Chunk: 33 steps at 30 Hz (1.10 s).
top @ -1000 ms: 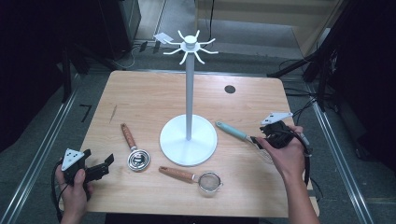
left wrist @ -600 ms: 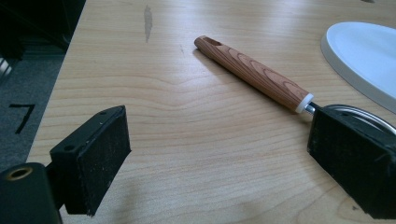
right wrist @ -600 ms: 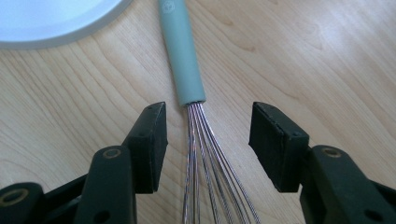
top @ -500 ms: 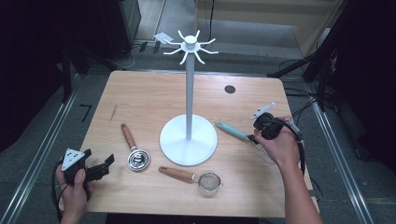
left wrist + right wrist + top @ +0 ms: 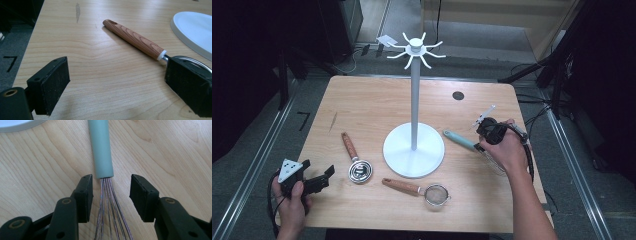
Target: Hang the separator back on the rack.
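Note:
A whisk with a pale teal handle [image 5: 459, 140] lies on the wooden table [image 5: 362, 105], right of the white stand's base [image 5: 414, 150]. My right gripper [image 5: 482, 146] points down over it. In the right gripper view the gripper [image 5: 111, 192] straddles the thin wires [image 5: 107, 202] just below the handle's end [image 5: 101, 147]. Its jaws have just been closing, and both pads stand clear of the wires. My left gripper [image 5: 318, 170] rests open at the table's near left corner. In its own view the left gripper [image 5: 117, 87] has bare wood between the pads.
A tall white stand [image 5: 414, 100] with hooked arms on top rises from mid-table. A wooden-handled tool [image 5: 349, 146] with a round metal head [image 5: 360, 171] lies left of the base. A small strainer [image 5: 437, 194] lies in front. A dark hole [image 5: 458, 95] marks the far right.
My right gripper has moved left over the whisk, toward the handle's end, and its jaws have narrowed. The left hand has kept still.

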{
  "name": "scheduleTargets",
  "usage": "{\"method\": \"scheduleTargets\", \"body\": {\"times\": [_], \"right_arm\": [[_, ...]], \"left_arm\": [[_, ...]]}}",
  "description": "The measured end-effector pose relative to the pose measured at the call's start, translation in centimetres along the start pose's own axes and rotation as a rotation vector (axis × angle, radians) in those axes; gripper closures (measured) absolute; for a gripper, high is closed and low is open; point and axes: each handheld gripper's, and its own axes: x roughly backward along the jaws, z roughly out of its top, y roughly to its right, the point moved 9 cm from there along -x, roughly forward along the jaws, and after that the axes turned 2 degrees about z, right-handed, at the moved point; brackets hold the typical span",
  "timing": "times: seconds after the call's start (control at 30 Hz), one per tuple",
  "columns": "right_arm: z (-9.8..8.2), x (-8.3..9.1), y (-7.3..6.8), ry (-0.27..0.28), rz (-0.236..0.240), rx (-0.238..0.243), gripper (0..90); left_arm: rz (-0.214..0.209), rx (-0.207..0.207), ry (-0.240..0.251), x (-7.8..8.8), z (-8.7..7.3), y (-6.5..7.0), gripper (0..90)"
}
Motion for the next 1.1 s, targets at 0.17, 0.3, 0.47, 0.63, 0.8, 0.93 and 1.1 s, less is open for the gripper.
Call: {"method": "scheduleTargets", "body": {"times": [0.17, 0.3, 0.47, 0.63, 0.8, 0.93, 1.1], "right_arm": [[0.3, 0.0, 0.1, -0.010, 0.008, 0.012, 57.3], [0.7, -0.2, -0.3, -0.028, 0.030, 0.023, 60.6], [1.3, -1.2, -0.7, -0.066, 0.027, 0.044, 62.4], [1.6, -2.0, -0.5, -0.087, 0.014, 0.054, 65.3], [1.8, -2.9, -0.3, -0.115, 0.028, 0.067, 66.9], [2.2, -3.6, -0.2, -0.139, 0.046, 0.065, 68.0], [1.9, -4.4, -0.3, -0.194, 0.055, 0.047, 69.2]], "left_arm": [[-0.001, -0.004, -0.003, 0.0, 0.0, 0.0, 6.1], [-0.003, -0.004, -0.001, 0.0, 0.0, 0.0, 6.1], [-0.005, -0.006, -0.002, 0.0, 0.0, 0.1, 6.1], [-0.004, -0.007, -0.002, 0.0, 0.0, 0.1, 6.1], [-0.006, -0.006, -0.003, 0.0, 0.0, 0.1, 6.1], [-0.010, -0.007, -0.006, 0.0, 0.0, 0.1, 6.6], [-0.009, -0.007, -0.005, 0.0, 0.0, 0.1, 6.6]]}}
